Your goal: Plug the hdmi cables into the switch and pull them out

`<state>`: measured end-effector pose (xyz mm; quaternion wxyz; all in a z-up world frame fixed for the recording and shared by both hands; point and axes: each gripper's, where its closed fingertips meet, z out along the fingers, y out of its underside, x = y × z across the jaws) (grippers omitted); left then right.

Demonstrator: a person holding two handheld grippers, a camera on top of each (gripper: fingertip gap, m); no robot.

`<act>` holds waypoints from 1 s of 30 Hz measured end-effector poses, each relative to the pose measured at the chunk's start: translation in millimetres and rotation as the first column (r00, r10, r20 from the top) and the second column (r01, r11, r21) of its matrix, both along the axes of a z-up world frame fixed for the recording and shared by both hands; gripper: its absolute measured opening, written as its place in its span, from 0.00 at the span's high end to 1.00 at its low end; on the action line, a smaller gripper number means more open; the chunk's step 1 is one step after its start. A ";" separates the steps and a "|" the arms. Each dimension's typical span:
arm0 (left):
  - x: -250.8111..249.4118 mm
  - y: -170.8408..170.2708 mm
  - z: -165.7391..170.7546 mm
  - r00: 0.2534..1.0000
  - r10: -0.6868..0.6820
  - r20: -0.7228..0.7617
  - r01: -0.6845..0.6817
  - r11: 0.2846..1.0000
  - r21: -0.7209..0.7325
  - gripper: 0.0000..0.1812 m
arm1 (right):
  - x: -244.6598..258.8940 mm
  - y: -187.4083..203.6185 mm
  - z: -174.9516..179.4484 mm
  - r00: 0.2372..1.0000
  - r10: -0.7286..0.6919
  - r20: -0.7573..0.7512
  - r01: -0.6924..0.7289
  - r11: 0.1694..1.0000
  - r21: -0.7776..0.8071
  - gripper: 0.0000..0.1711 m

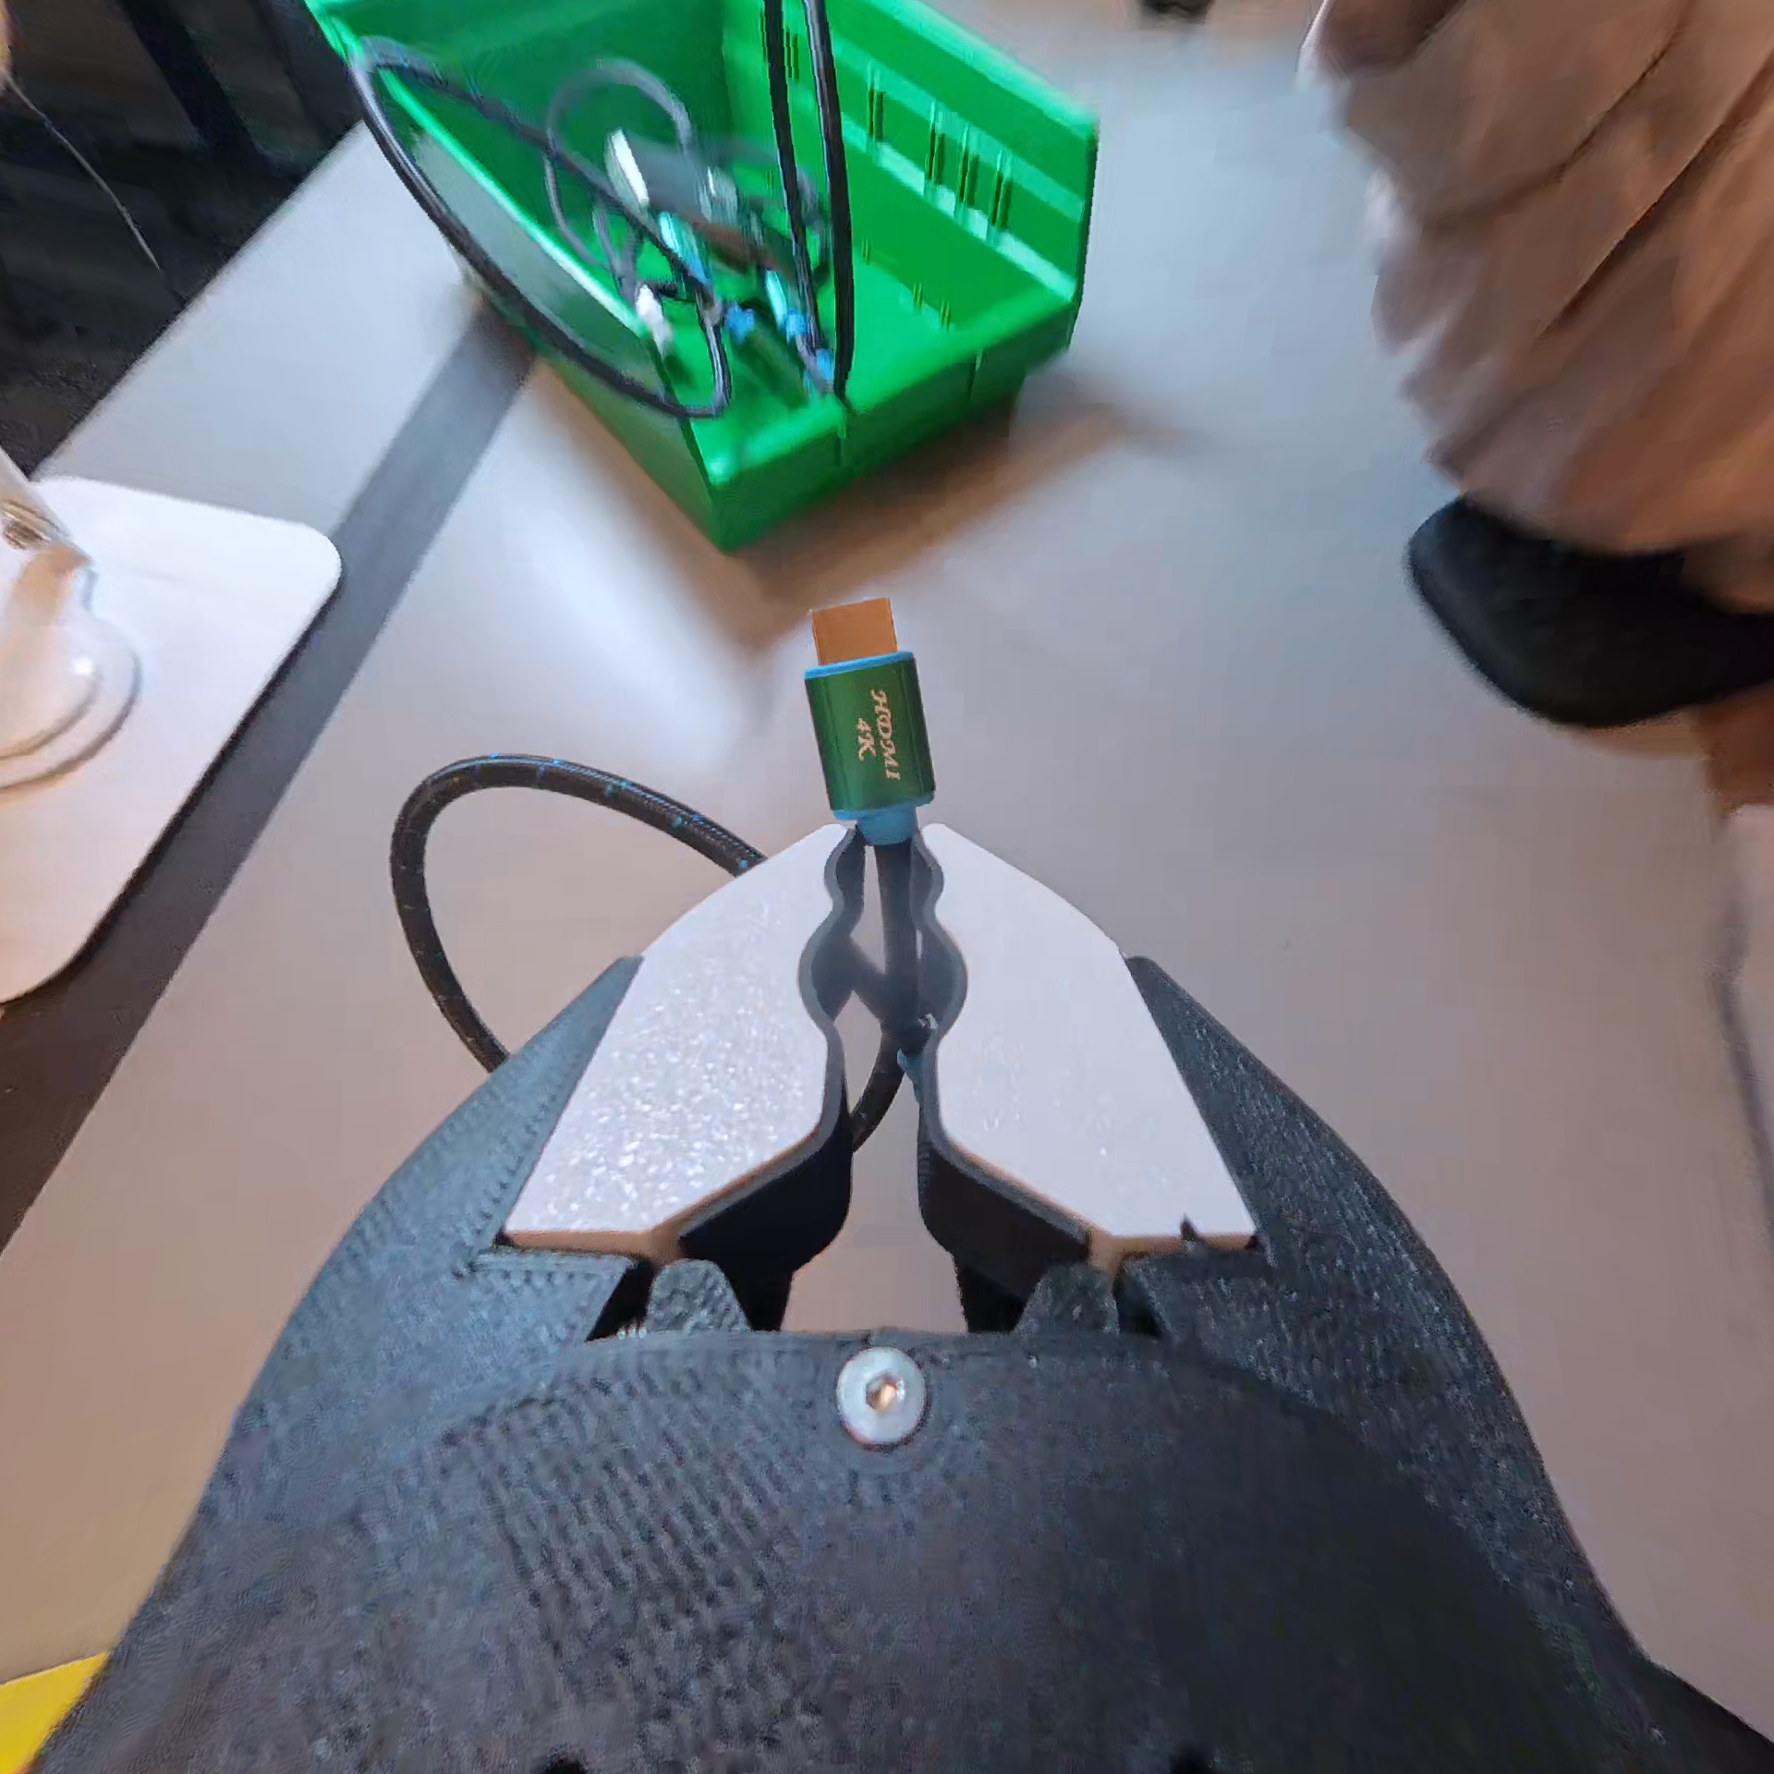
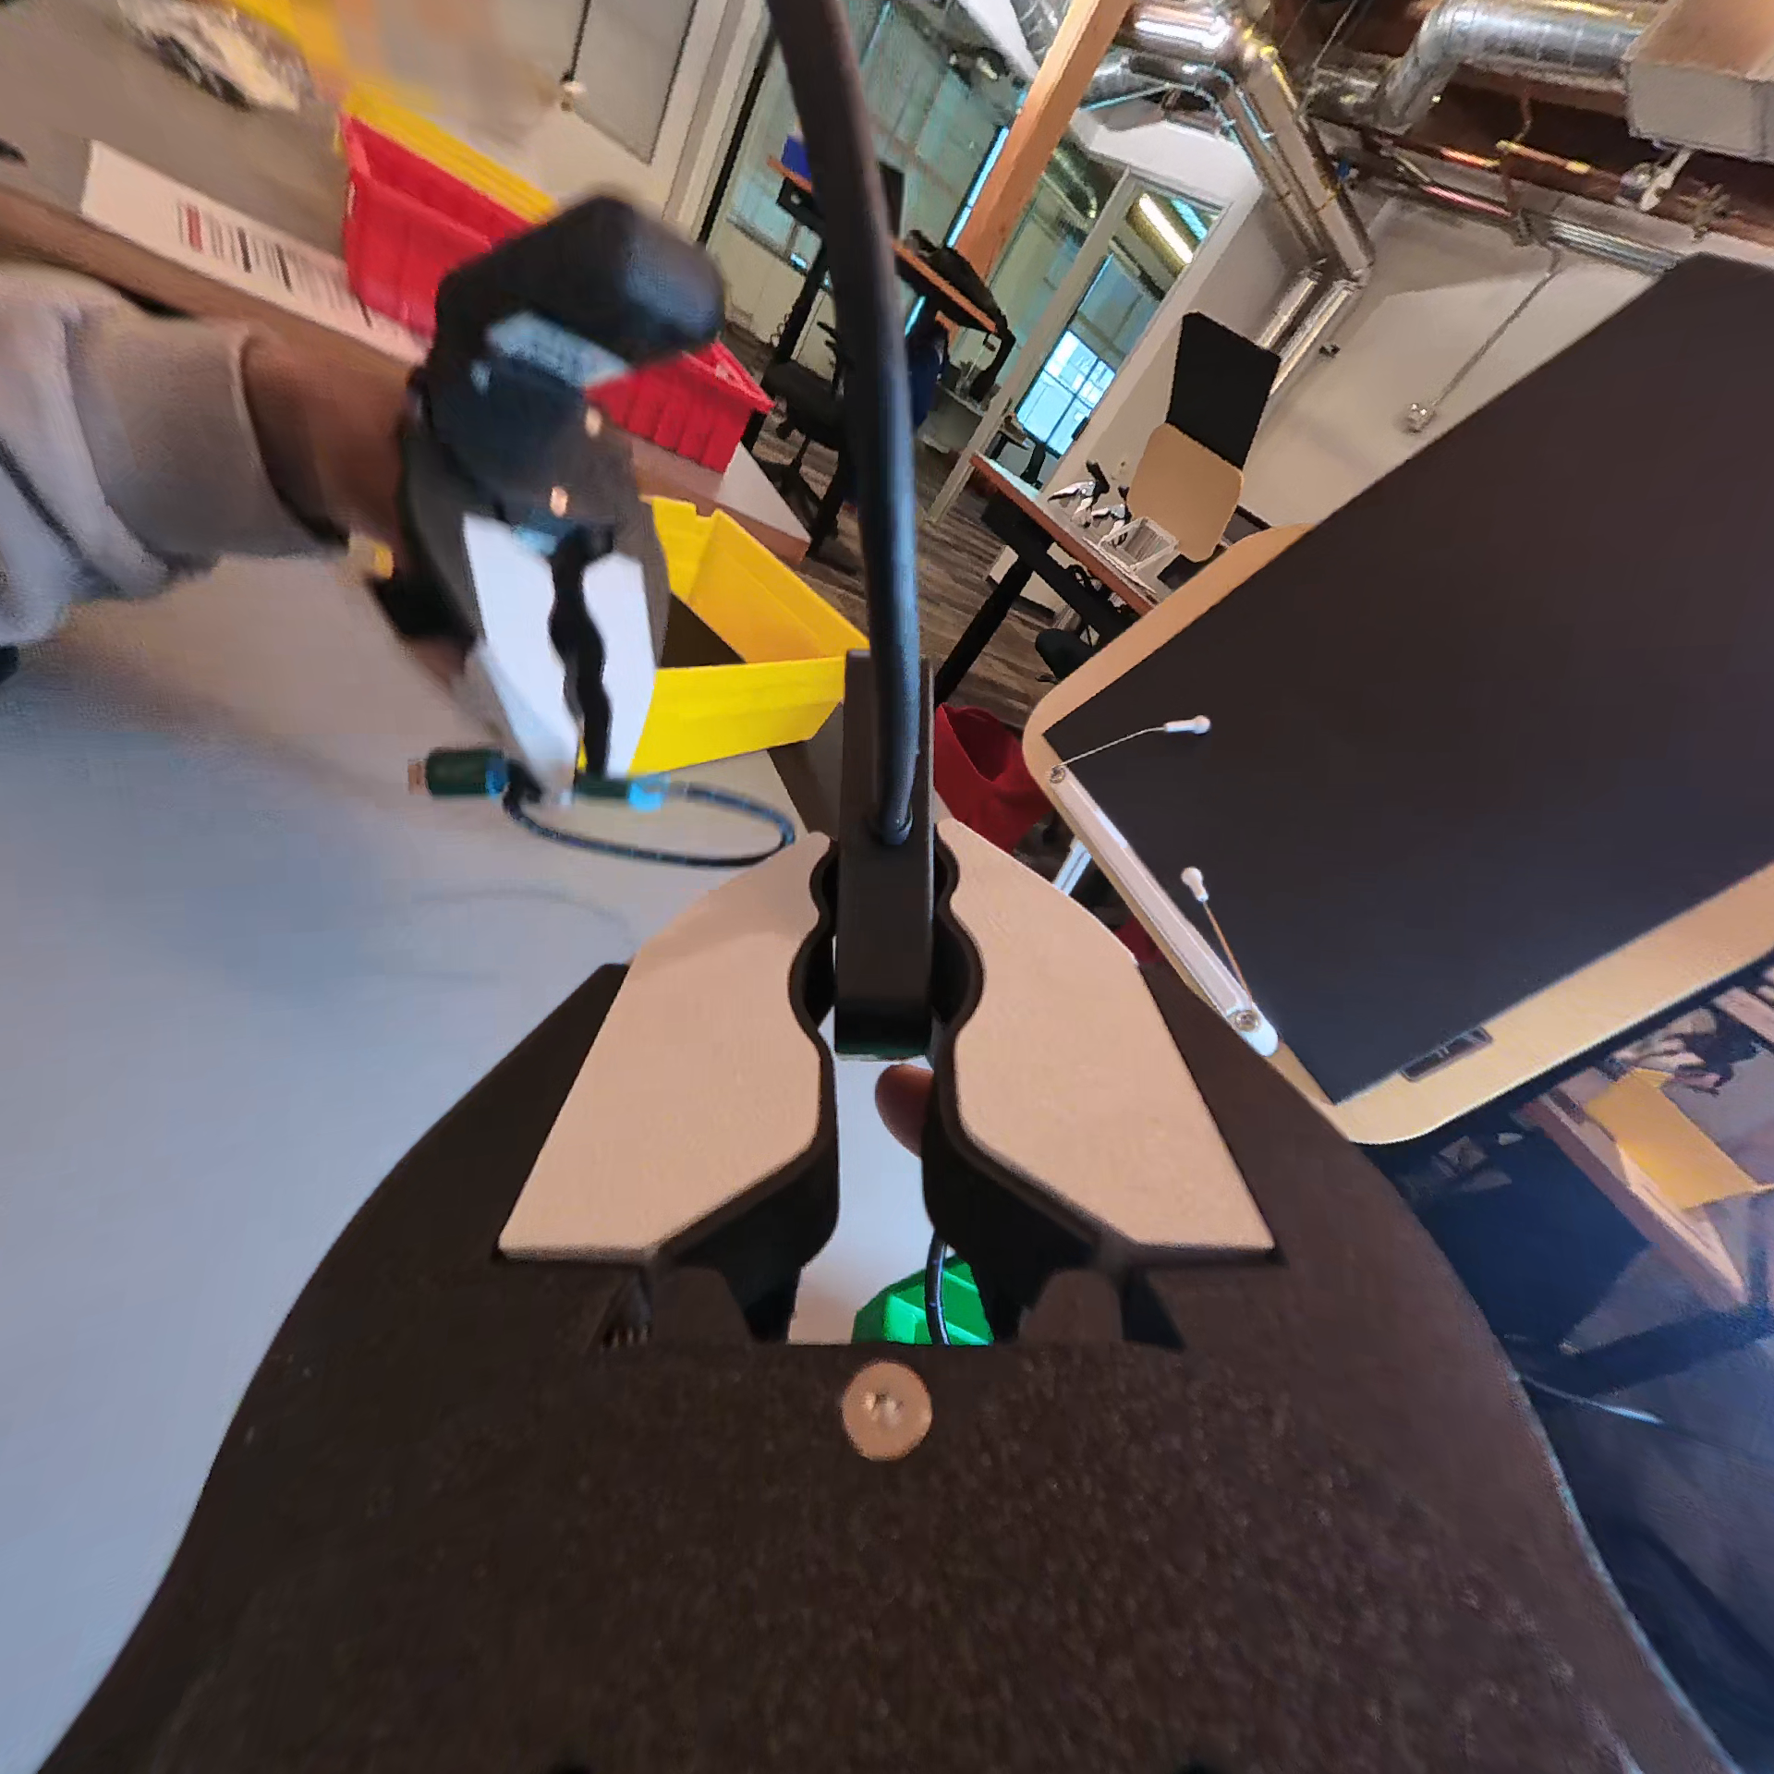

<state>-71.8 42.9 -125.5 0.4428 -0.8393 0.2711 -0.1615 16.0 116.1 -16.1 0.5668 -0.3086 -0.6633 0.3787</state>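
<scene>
Green-shelled HDMI cable [image 1: 869, 734] points forward; black switch [image 2: 883, 902] stands upright.

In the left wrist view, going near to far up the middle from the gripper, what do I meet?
Left gripper, shut on the cable just behind the green plug → gold tip of the plug → bare table → green basket holding more cables.

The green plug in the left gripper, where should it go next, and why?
Probably toward the black switch clamped in the right gripper. The left gripper pinches the cable just behind the green plug, whose gold tip sticks out free in mid-air, not in any port. Line tip and port up first; the ports aren't visible here.
</scene>
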 end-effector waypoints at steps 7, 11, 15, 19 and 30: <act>11.5 -35.1 44.3 0.982 -0.128 0.140 0.123 0.991 0.048 0.95 | -20.8 -43.7 -33.8 0.994 0.094 0.060 -0.105 0.969 0.223 0.92; 23.3 -37.3 28.6 0.976 -0.169 0.133 0.175 0.984 -0.029 0.95 | -32.0 -56.3 -65.7 0.988 0.030 0.152 -0.100 0.871 0.481 0.91; 18.1 -35.1 -3.7 0.979 -0.164 0.123 0.181 0.972 -0.147 0.95 | -40.3 -57.7 -95.1 0.975 -0.044 0.217 -0.111 0.750 0.652 0.92; 8.9 -38.0 -42.5 0.987 -0.162 0.016 0.160 0.944 -0.288 0.95 | -51.4 -68.7 -126.1 0.970 -0.038 0.242 -0.155 0.669 0.727 0.92; 5.7 -76.2 -80.2 0.928 -0.371 0.043 0.353 0.835 -0.421 0.95 | -55.0 -105.8 -176.7 0.986 0.090 0.141 -0.168 0.540 0.825 0.92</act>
